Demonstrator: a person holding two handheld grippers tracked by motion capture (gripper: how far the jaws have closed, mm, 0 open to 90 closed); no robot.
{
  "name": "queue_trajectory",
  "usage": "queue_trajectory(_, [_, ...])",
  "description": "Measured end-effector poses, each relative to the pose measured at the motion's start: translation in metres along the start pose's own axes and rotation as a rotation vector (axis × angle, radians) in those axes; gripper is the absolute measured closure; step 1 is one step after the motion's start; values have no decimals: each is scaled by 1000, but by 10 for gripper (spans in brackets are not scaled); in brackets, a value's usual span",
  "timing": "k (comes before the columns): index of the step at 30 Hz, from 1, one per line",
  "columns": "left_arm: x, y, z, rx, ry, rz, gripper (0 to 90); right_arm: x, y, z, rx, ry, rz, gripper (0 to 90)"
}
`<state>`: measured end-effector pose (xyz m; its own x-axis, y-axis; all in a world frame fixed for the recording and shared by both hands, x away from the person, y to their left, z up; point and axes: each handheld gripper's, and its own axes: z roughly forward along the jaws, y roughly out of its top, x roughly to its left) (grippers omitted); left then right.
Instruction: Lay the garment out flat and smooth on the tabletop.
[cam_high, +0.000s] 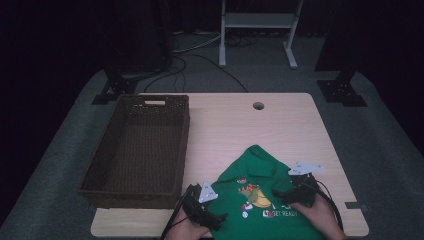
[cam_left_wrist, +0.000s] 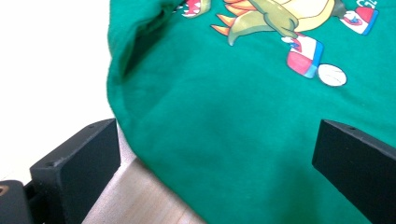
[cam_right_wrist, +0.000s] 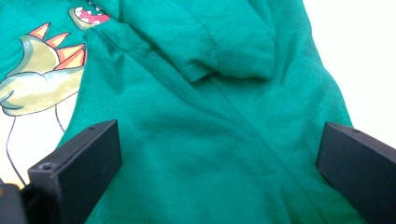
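A green T-shirt (cam_high: 260, 192) with a cartoon dinosaur print (cam_high: 254, 195) lies spread on the near right part of the light wooden tabletop (cam_high: 235, 125), its near end reaching the near edge. One sleeve is folded over onto the body of the shirt, as the right gripper view shows.

The left gripper (cam_high: 216, 220) sits at the shirt's near left edge, held by the person's left hand (cam_high: 186, 231). In the left gripper view its jaws are spread wide, one over the bare wood just beside the shirt's hem and the other over the green cloth, with the fabric edge running between them; nothing is pinched.

The right gripper (cam_high: 280, 194) rests over the right side of the shirt, just right of the print, with the right hand (cam_high: 320, 217) behind it. In the right gripper view its jaws are likewise spread wide above the cloth, with the folded sleeve just beyond them and the shirt's right edge near the right jaw.

A dark brown wicker basket (cam_high: 102, 170) stands on the left part of the tabletop, well apart from the shirt. A round cable hole (cam_high: 258, 106) shows near the far edge.
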<state>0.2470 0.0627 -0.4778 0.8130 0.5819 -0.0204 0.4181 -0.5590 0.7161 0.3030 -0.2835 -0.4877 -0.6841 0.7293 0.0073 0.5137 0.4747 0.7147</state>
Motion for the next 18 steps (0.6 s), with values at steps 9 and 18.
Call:
queue_trajectory(9, [1,8,-3,-10,-6,13,1,4,-8,-8,0,-9,8,0])
queue_trajectory(18, [4,22,-2,-21,-35,31,1,4,-8,-8,0,-9,8,0])
